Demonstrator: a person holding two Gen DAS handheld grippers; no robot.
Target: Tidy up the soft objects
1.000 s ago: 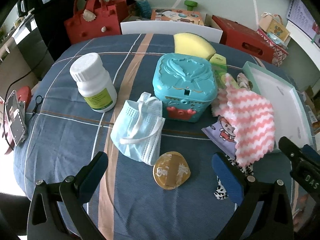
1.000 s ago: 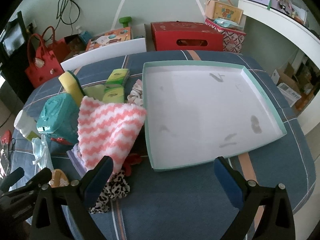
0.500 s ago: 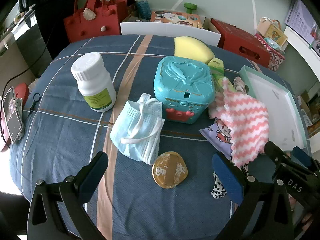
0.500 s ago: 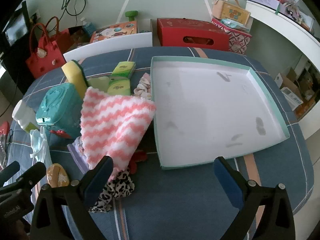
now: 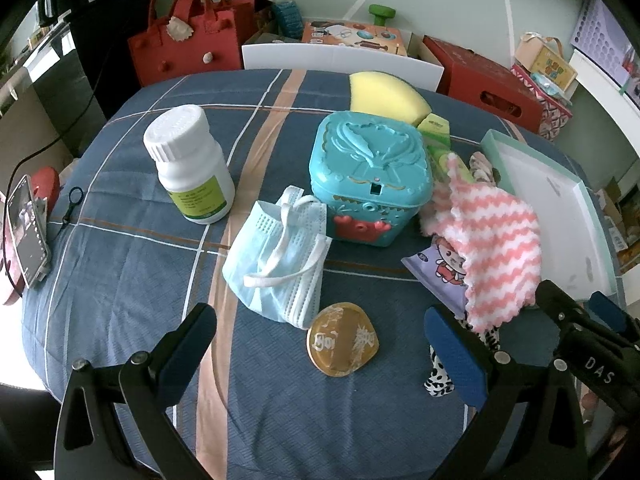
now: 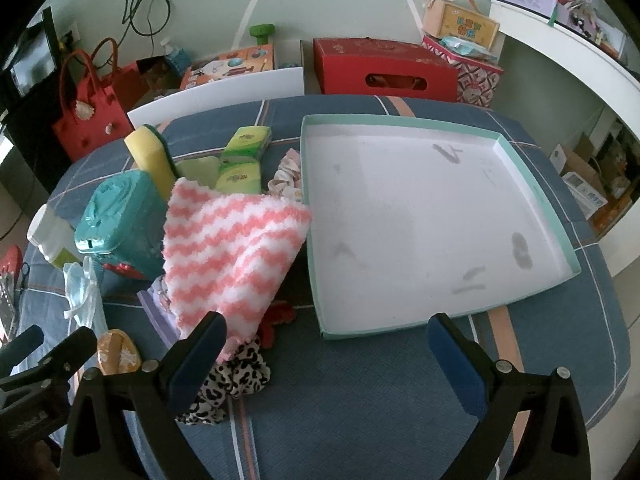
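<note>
A pink-and-white zigzag cloth (image 6: pixel 228 252) drapes over a pile beside the white tray with the teal rim (image 6: pixel 500 312); the cloth (image 5: pixel 496 248) also shows at the right of the left wrist view. A leopard-print scrunchie (image 6: pixel 228 384) lies under its near corner. A blue face mask (image 5: pixel 280 256) lies in front of the teal box (image 5: pixel 368 180), with a yellow sponge (image 5: pixel 384 92) behind it. My left gripper (image 5: pixel 320 356) hovers open above the amber disc (image 5: pixel 342 340). My right gripper (image 6: pixel 328 360) stands open near the tray's front corner, holding nothing.
A white pill bottle (image 5: pixel 188 164) stands left of the mask. Green tissue packs (image 6: pixel 244 160) and a purple cartoon packet (image 5: pixel 440 268) lie in the pile. A phone (image 5: pixel 28 232) lies at the left table edge. Red bag (image 5: pixel 188 40) and red boxes (image 6: pixel 384 68) sit behind the table.
Both grippers have shifted slightly; the right wrist view has drifted left toward the pink cloth and scrunchie. Both stay open, and no object on the table has moved.
</note>
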